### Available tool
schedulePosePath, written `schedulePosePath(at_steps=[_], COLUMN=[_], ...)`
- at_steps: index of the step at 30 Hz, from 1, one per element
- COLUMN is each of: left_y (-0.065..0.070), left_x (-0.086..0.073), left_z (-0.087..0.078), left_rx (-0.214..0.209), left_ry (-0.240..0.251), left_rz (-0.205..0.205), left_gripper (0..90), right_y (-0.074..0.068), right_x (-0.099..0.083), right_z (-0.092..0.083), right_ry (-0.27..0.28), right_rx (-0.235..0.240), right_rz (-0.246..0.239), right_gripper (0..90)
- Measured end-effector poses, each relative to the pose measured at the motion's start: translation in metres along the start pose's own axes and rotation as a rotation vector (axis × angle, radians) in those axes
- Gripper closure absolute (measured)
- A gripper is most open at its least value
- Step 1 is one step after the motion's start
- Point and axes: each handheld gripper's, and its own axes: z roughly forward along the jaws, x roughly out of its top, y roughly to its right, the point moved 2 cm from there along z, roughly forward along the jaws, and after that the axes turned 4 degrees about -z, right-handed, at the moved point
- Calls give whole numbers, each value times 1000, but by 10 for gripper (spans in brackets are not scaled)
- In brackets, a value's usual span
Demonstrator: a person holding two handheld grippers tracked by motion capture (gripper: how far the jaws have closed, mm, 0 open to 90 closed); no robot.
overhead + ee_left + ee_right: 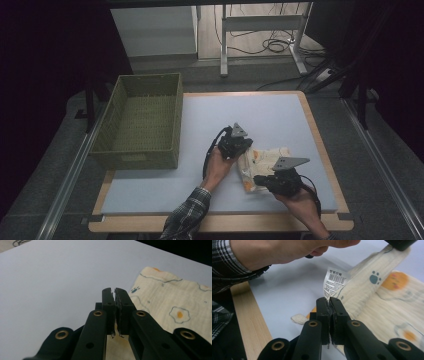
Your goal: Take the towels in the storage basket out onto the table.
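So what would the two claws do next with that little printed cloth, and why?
Probably lift the cloth together and carry it left toward the green basket. Both the left gripper and the right gripper look shut on its edge, the cloth lies folded on the table, and the basket stands open beside it.
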Motion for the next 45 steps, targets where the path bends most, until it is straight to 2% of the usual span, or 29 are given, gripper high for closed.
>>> schedulePosePath(at_steps=[13, 17, 26, 29, 31, 36, 40, 45], left_y=[24, 31, 40, 42, 43, 42, 40, 34], left_x=[28, 35, 42, 42, 41, 44, 44, 36], left_z=[26, 36, 59, 65, 67, 63, 57, 47], left_rx=[-46, -52, -52, -54, -59, -54, -44, -17], left_ry=[14, 2, -24, -27, -23, -5, -4, -37], left_rz=[36, 59, 78, 63, 56, 35, 34, 57], left_gripper=[861, 860, 860, 854, 820, 601, 555, 533], right_y=[20, 26, 39, 43, 45, 54, 59, 65], right_x=[-20, -26, -38, -42, -43, -50, -54, -67], right_z=[-40, -50, -57, -57, -57, -62, -69, -81], right_ry=[33, 31, 12, 7, 4, 5, 0, -26], right_rx=[-70, -94, -137, -144, -152, -189, -210, -261], right_rz=[53, 72, 93, 106, 113, 136, 154, 168], right_gripper=[862, 861, 861, 858, 851, 775, 739, 706])
